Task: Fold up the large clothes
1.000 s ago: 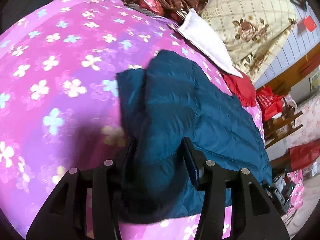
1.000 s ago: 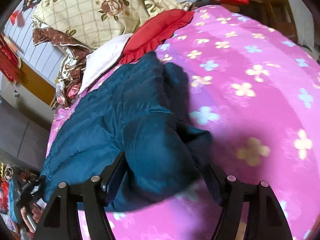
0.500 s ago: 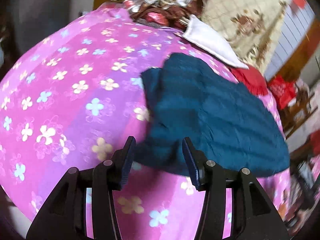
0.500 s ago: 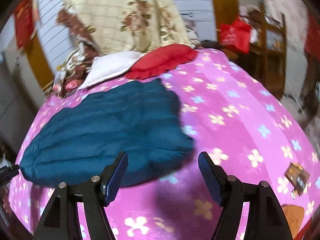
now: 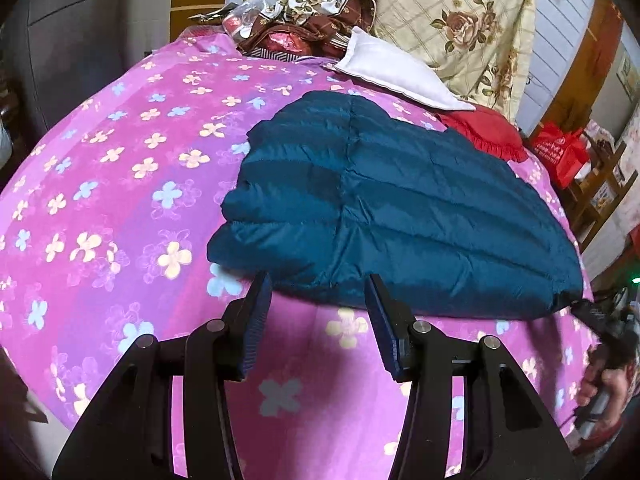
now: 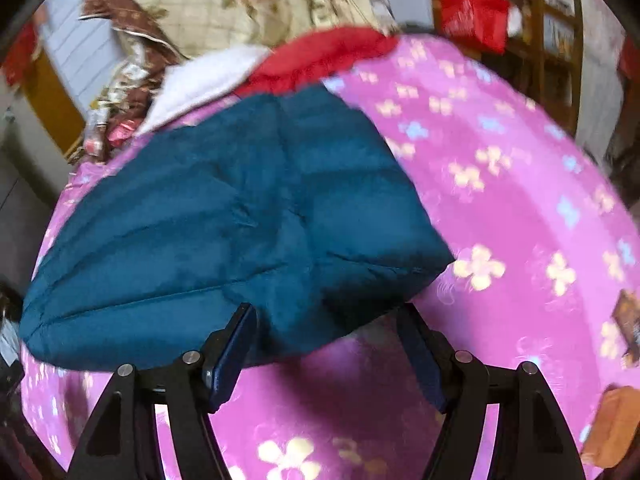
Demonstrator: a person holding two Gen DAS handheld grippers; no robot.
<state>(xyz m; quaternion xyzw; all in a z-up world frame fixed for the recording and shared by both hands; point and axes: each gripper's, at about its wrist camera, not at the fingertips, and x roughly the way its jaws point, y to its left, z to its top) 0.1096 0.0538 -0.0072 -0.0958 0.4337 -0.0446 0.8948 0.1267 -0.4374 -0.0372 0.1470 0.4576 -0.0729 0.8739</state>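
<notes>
A teal quilted down jacket [image 5: 380, 208] lies folded flat on the pink flowered bedspread [image 5: 100, 200]. My left gripper [image 5: 318, 286] is open and empty, its fingertips just at the jacket's near edge. In the right wrist view the same jacket [image 6: 224, 224] lies ahead of my right gripper [image 6: 326, 316], which is open and empty, with its tips at the near folded edge. The right gripper and the hand holding it also show at the far right of the left wrist view [image 5: 600, 332].
A white pillow [image 5: 392, 76], a red cushion [image 5: 488, 132] and a floral quilt [image 5: 452, 16] are piled at the head of the bed. A red bag [image 5: 560, 152] and wooden shelves stand beside the bed. Small brown objects [image 6: 628, 320] lie on the bedspread at right.
Both grippers let go of the jacket fabric they held between their fingers and pulled back toward the bed's near edge. The jacket now lies flat in its folded shape.
</notes>
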